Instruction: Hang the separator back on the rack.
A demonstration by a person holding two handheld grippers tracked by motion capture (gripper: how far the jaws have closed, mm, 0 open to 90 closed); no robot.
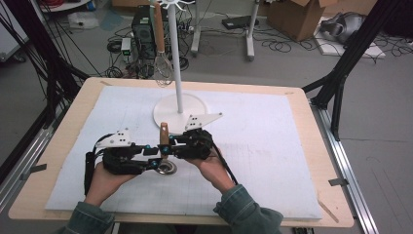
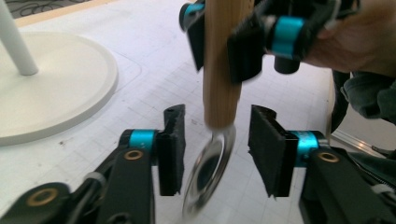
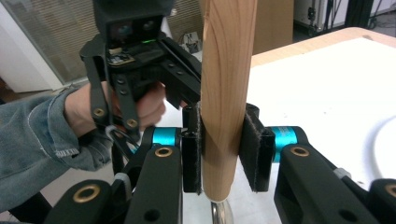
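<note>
handing over one wooden-handled utensil (image 1: pixel 164 139) at table centre, 6 o'clock from the one white stand (image 1: pixel 179 108). left gripper (image 2: pixel 218 149) at 9 o'clock: jaws apart, pads clear of the metal ring (image 2: pixel 208 170) between them. right gripper (image 3: pixel 223 151) at 3 o'clock: clamped on the handle, upright. next, likely: lifting toward a hook, beside the one whisk (image 1: pixel 162 68) hanging at 12 o'clock. two grippers, one table (image 1: pixel 297 100).

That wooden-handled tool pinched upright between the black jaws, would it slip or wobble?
Probably stiff: the wooden handle looks solid. The right gripper pads press its smooth sides, so some slip seems possible. Its metal ring end hangs below, likely steadying it.
</note>
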